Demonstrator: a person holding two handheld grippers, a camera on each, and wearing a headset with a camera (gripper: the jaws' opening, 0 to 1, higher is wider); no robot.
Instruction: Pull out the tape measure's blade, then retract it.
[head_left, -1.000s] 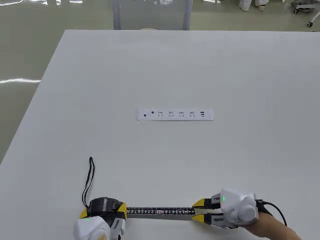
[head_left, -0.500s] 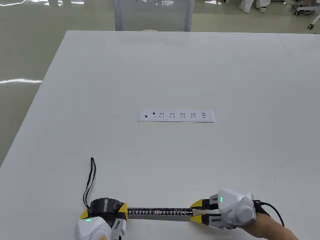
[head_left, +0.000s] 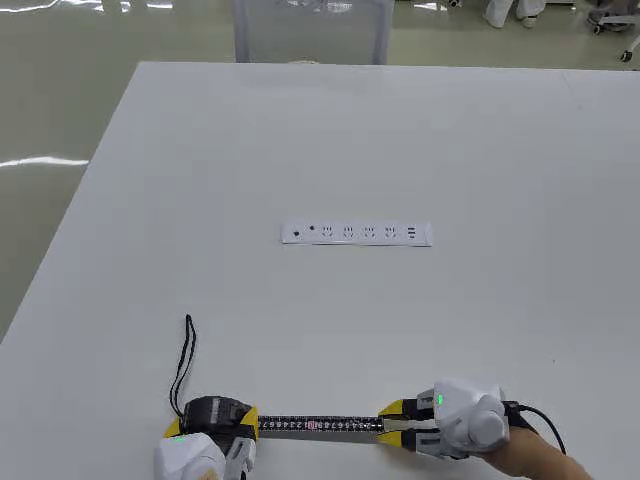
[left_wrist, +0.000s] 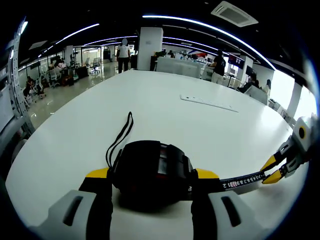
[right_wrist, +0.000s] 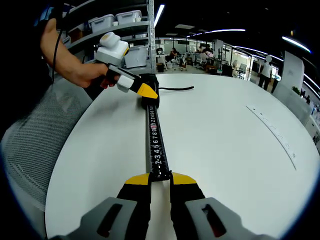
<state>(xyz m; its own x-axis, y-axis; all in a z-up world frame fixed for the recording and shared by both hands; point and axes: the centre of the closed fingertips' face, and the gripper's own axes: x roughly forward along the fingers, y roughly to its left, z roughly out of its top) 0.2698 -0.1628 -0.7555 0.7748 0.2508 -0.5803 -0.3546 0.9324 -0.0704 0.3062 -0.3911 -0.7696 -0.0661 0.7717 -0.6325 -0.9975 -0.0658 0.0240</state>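
Note:
A black tape measure case (head_left: 216, 412) (left_wrist: 150, 169) (right_wrist: 150, 96) with a black wrist cord (head_left: 184, 357) rests on the white table near its front edge. My left gripper (head_left: 238, 432) (left_wrist: 150, 176) is shut on the case, its yellow-tipped jaws on either side. The dark numbered blade (head_left: 318, 425) (right_wrist: 155, 142) (left_wrist: 245, 180) lies flat, stretched rightwards from the case. My right gripper (head_left: 392, 424) (right_wrist: 160, 178) is shut on the blade's end hook.
A white power strip (head_left: 356, 234) (left_wrist: 210, 102) (right_wrist: 272, 132) lies flat mid-table, well beyond the tape. The table's front edge (head_left: 300, 476) runs just below the grippers. A person's hand (head_left: 530, 465) holds the right gripper. A chair (head_left: 310, 30) stands beyond the far edge.
The right gripper has moved slightly left towards the case, so the exposed blade is a little shorter. The left gripper holds its place on the case.

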